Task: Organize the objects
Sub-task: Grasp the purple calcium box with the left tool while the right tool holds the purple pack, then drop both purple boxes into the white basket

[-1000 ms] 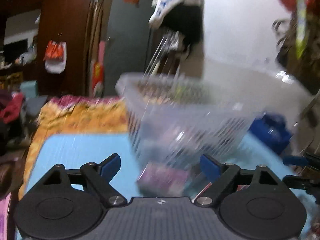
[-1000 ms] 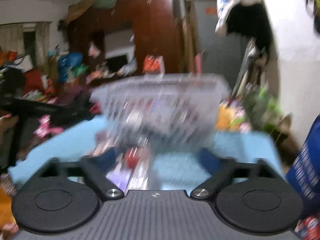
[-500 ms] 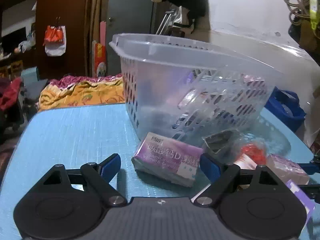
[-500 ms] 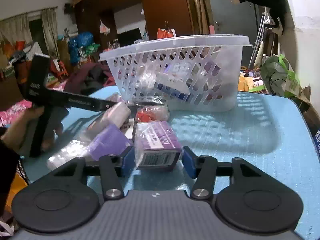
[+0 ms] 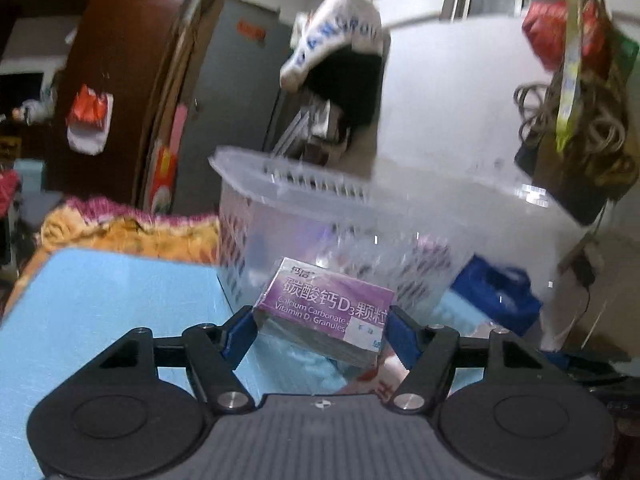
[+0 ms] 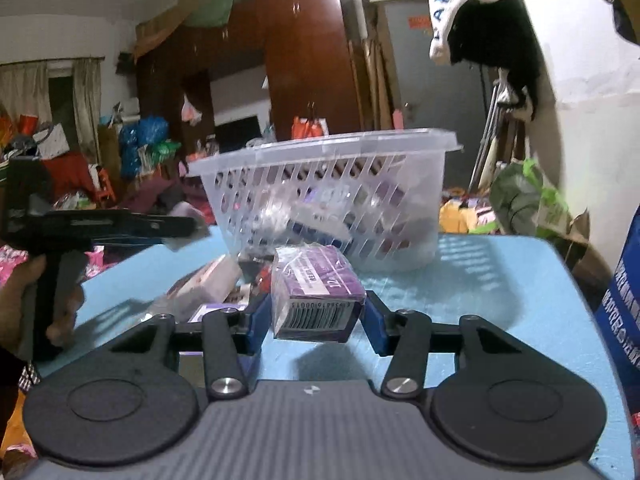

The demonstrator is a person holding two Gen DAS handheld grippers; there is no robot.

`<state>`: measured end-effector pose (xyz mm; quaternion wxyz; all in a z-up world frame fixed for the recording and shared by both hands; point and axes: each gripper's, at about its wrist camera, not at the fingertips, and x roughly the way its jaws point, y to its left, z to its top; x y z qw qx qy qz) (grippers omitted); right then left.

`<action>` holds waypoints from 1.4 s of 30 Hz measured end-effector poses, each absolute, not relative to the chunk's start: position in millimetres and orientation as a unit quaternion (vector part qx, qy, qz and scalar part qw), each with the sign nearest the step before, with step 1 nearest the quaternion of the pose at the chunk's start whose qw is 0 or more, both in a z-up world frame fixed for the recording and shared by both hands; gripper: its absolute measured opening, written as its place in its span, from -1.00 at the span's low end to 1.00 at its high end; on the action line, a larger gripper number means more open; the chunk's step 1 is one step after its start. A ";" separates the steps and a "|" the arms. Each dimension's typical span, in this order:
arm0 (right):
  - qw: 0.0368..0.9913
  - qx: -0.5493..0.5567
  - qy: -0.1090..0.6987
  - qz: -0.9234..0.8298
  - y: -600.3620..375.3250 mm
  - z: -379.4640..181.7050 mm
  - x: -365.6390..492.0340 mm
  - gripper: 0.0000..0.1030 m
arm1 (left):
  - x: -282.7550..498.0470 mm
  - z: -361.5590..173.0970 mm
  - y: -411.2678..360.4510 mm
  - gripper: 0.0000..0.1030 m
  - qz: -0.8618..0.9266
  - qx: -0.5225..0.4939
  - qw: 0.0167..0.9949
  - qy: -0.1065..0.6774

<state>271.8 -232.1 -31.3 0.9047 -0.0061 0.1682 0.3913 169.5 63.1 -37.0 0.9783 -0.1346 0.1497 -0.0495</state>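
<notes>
My left gripper is shut on a purple calcium carbonate D3 box and holds it lifted above the blue table, in front of the clear plastic basket. My right gripper is shut on a second purple box with its barcode end toward me, held above the table. The basket stands behind it with several packets inside. More packets lie on the table left of my right gripper. The left gripper shows at the left of the right wrist view.
A blue bag sits right of the basket. A blue carton stands at the table's right edge. An orange blanket lies beyond the table. Clutter and wardrobes fill the room behind.
Both grippers have closed on their purple boxes and lifted them off the table. The left view has tilted upward and blurred with the motion.
</notes>
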 end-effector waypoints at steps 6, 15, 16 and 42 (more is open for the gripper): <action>0.914 0.006 0.152 0.376 -234.6 -30.5 271.9 0.02 | 171.5 -38.7 62.9 0.42 -0.052 -0.145 0.976 0.156; 0.928 0.015 0.124 0.351 -239.7 -31.1 267.3 0.02 | 170.7 -40.0 64.0 0.42 -0.065 -0.144 0.976 0.151; 0.929 0.015 0.121 0.350 -240.0 -31.1 266.7 0.02 | 170.1 -40.2 64.5 0.42 -0.065 -0.145 0.976 0.151; 0.941 -0.040 0.031 0.335 -156.6 104.8 334.5 0.07 | 235.2 72.1 64.1 0.46 -0.059 -0.142 0.981 0.117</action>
